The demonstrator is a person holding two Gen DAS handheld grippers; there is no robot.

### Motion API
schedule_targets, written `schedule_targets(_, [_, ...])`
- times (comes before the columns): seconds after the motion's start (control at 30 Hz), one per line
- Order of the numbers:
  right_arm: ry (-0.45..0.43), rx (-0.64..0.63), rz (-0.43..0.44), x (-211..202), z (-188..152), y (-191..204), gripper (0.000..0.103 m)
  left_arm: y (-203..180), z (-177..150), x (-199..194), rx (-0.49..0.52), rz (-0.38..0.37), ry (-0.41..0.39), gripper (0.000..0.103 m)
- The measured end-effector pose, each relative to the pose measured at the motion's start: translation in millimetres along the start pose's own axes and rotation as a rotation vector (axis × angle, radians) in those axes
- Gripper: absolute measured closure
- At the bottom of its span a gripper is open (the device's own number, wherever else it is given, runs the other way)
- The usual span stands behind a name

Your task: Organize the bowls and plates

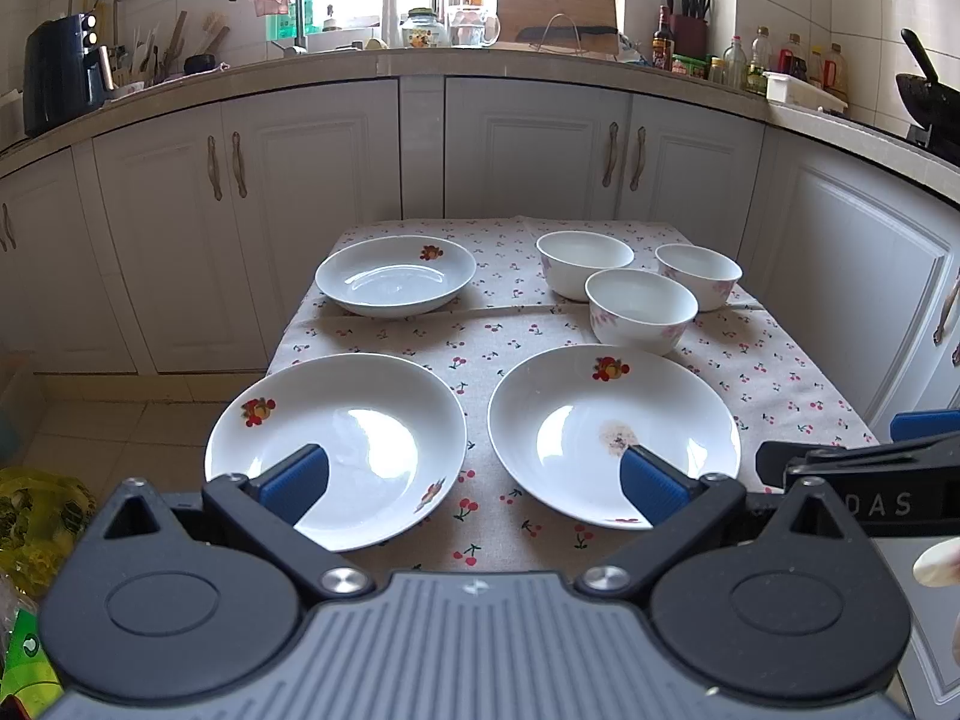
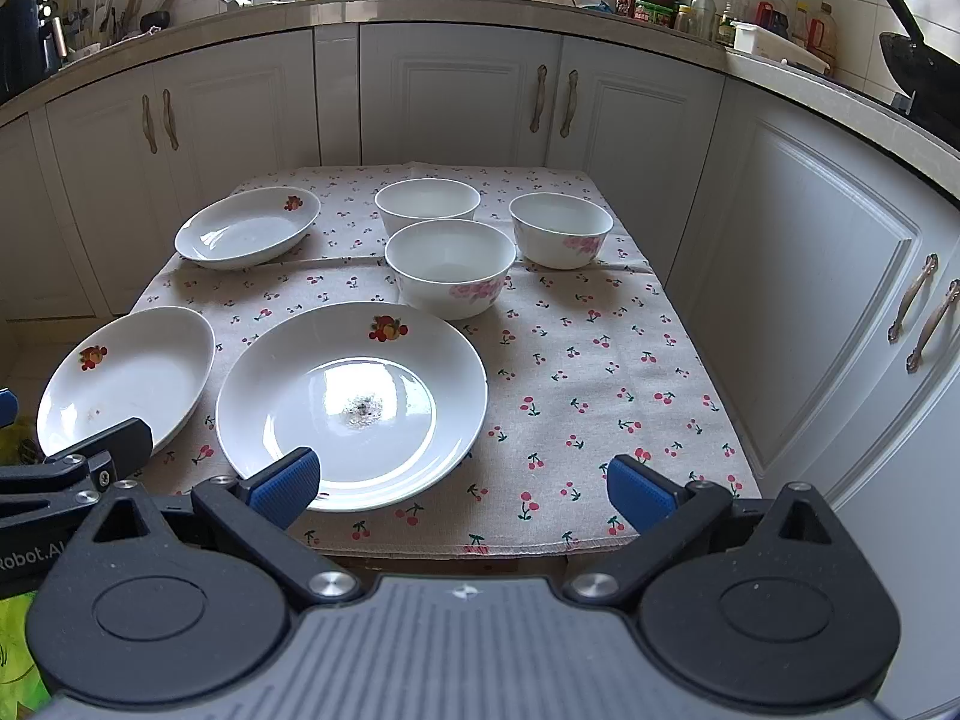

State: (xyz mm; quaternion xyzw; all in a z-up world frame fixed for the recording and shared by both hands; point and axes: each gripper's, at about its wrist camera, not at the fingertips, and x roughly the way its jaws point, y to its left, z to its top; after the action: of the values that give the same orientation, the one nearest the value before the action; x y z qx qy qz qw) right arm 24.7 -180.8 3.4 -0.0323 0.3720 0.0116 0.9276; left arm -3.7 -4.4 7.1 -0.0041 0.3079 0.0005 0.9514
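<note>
both tongs stand spread and empty at the near table edge. the left gripper point(image 1: 474, 480) hangs between the near-left plate point(image 1: 336, 450) and the stained plate point(image 1: 612, 432); the right gripper point(image 2: 462, 486) faces that stained plate's right rim. three bowls point(image 2: 450, 267) cluster farther back, right of a third plate point(image 2: 247, 228).

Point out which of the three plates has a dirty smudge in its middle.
The near right plate, just in front of the nearest pink-flowered bowl. A dark smudge marks its centre; the near left plate and far left plate show no such central mark.
</note>
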Motion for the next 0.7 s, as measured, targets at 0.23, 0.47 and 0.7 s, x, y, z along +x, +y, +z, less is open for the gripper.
schedule_targets(0.23, [0.005,0.000,0.002,1,0,0,0.000,2,1,2,-0.003,-0.011,0.004,0.001])
schedule_targets(0.47, [0.000,-0.009,0.013,4,2,1,0.000,6,1,6,0.010,-0.024,-0.011,0.001])
schedule_targets(0.7, [-0.029,-0.027,0.031,7,12,-2,0.000,12,0,11,0.042,-0.036,-0.039,0.001])
